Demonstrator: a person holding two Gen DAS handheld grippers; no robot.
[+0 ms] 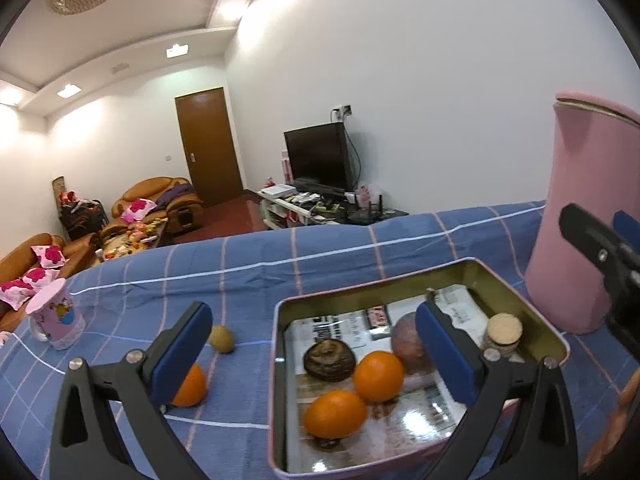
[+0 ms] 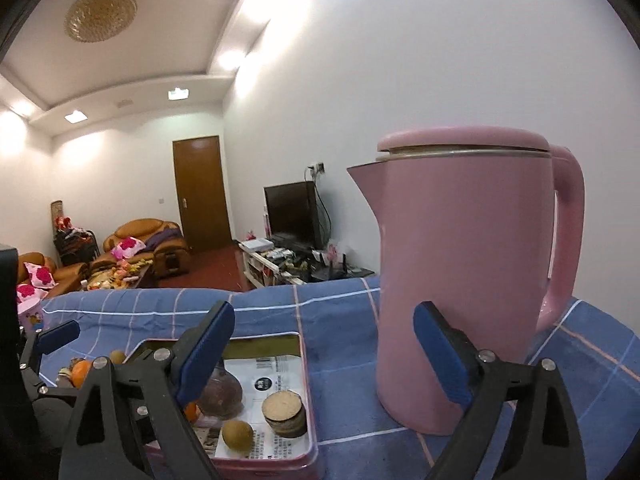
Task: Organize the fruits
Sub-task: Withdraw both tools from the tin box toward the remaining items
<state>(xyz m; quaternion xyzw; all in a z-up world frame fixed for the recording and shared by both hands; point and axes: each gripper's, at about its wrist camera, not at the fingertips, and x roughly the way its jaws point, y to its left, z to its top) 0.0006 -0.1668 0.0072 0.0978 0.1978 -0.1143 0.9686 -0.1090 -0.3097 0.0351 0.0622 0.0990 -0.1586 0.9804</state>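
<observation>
An open pink tin (image 1: 380, 285) lined with printed paper lies on the blue checked cloth. In it are two oranges (image 1: 378, 376) (image 1: 335, 414), a dark brown round fruit (image 1: 329, 360), a purplish fruit (image 1: 406, 342) and a cork-lidded jar (image 1: 503, 334). My left gripper (image 1: 314, 350) hangs open over the tin's left edge, holding nothing. Left of the tin, a third orange (image 1: 191, 386) and a kiwi (image 1: 222, 338) lie on the cloth. My right gripper (image 2: 324, 354) is open and holds nothing, above the tin's (image 2: 276, 465) right side, where another kiwi (image 2: 237, 434) lies.
A tall pink kettle (image 2: 460, 280) stands right of the tin, close to my right gripper. A pink cup (image 1: 56, 320) sits at the cloth's far left. One finger (image 1: 592, 240) of the right gripper shows at the left wrist view's right edge. Beyond the table is a living room.
</observation>
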